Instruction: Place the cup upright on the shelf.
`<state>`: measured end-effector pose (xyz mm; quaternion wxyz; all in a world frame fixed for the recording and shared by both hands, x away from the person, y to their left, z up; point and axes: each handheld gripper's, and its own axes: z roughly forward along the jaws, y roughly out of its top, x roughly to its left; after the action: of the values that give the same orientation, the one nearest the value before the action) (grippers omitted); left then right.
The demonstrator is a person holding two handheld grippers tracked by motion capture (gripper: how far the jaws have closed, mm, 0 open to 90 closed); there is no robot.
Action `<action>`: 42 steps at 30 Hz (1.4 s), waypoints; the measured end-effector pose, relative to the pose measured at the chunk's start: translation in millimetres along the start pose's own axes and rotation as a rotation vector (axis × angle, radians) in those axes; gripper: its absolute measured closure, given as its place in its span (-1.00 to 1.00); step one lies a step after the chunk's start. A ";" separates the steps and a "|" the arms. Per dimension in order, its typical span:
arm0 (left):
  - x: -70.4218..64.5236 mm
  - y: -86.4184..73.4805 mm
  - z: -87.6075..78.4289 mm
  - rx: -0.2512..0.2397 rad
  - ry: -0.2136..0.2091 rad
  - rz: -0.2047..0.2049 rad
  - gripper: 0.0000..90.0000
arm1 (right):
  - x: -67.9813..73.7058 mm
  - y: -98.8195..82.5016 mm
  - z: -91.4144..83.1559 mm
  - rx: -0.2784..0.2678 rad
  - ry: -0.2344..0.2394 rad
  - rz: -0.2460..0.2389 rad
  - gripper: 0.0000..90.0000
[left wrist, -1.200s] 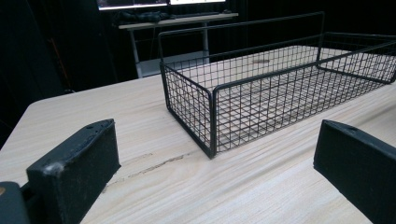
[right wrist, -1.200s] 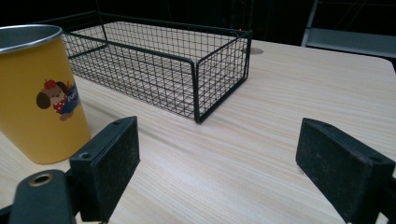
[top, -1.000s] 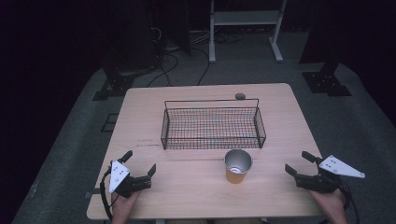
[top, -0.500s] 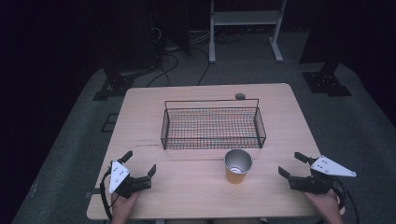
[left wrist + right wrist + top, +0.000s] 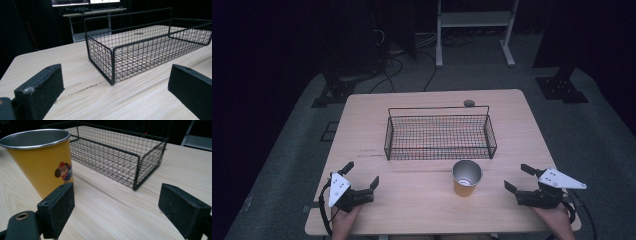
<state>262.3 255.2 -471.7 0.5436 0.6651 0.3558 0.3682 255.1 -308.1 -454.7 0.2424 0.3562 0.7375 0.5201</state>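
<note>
Right tongs (image 5: pixel 520 178) have slid closer to cup (image 5: pixel 466 177), jaws spread.

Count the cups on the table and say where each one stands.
1. The yellow cup stands upright on the table, just in front of the wire basket, nearer the right gripper; the basket looks empty.

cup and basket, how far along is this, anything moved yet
Nothing looks done: the yellow cup stands upright on the table, in front of the wire basket, which holds nothing. In hand: nothing. The right hand-held gripper is open, right of the cup and apart from it; the left hand-held gripper is open too. Probably left: grasp the cup and put it in the basket.
</note>
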 end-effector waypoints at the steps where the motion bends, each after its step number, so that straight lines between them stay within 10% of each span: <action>1: 0.1 0.0 0.0 0.001 -0.001 -0.001 -1.00 | 1.9 0.5 1.6 0.005 0.004 -0.007 -0.72; 42: 0.1 0.0 -0.4 -0.001 0.000 0.001 -1.00 | 52.0 10.8 31.6 0.045 0.138 -0.086 -0.72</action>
<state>262.0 255.4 -471.6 0.5438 0.6649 0.3555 0.3686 248.3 -246.7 -454.7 0.2049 0.2929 0.7785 0.5160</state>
